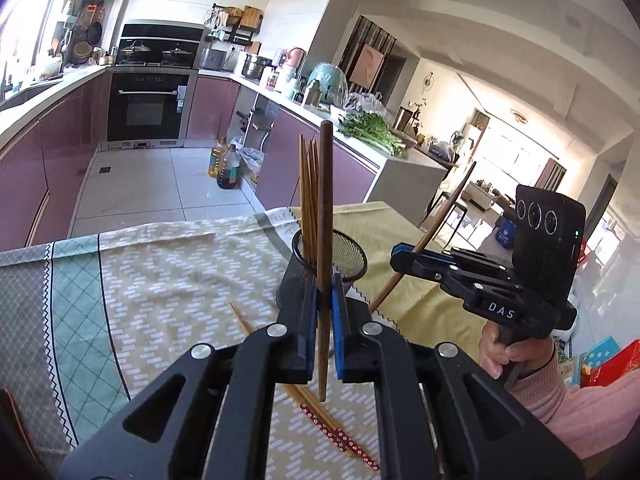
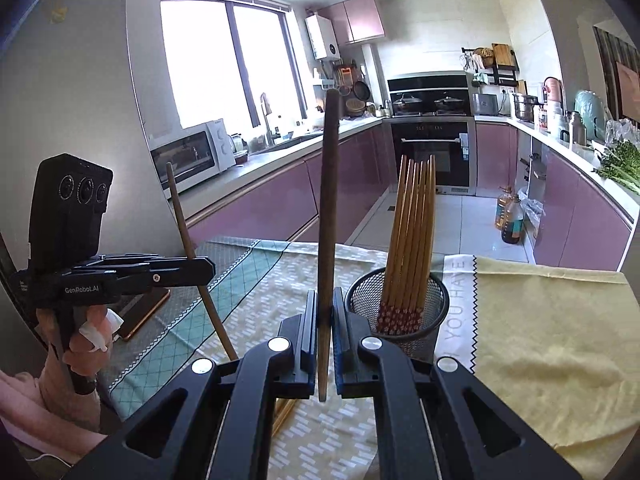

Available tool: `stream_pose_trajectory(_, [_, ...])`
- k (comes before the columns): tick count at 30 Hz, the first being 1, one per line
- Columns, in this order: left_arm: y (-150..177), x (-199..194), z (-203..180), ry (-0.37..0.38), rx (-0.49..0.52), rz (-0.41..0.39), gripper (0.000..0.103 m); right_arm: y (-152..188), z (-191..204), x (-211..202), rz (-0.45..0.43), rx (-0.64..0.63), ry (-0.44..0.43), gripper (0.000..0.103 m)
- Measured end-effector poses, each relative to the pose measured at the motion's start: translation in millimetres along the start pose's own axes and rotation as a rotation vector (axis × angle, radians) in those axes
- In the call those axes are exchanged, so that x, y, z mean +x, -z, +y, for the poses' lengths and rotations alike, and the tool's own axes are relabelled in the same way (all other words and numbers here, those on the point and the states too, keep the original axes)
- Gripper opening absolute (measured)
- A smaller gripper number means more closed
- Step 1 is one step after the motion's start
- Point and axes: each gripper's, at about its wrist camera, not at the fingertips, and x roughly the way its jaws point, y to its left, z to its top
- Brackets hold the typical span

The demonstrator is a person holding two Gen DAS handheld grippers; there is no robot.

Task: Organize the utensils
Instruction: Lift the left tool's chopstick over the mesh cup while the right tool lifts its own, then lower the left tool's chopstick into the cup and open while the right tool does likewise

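Note:
A black mesh cup (image 1: 352,260) stands on the patterned cloth with several light chopsticks (image 1: 308,192) upright in it. My left gripper (image 1: 325,292) is shut on a dark brown chopstick (image 1: 325,200), held upright just in front of the cup. To the right, my right gripper (image 1: 400,258) grips a second dark chopstick (image 1: 448,208), tilted. In the right wrist view, the right gripper (image 2: 325,304) is shut on its dark chopstick (image 2: 329,180), left of the cup (image 2: 432,308). The left gripper (image 2: 206,266) holds its stick (image 2: 180,212) at far left. Loose chopsticks (image 1: 320,416) lie on the cloth below.
A patterned tablecloth (image 1: 160,280) and a yellow cloth (image 2: 540,340) cover the table. A dark flat object with an orange rim (image 2: 140,312) lies at the table's left. Beyond the far edge are the kitchen floor, oil bottles (image 1: 226,164) and purple cabinets.

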Motion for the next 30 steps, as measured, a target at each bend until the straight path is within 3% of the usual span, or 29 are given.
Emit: stream_pose_trajectory(30, [-53.6, 24.1, -25.3, 0.023, 0.056, -0.075, 0.007, -38.7, -2.4, -26.9, -0.116, -0.056, 0.033, 0.006])
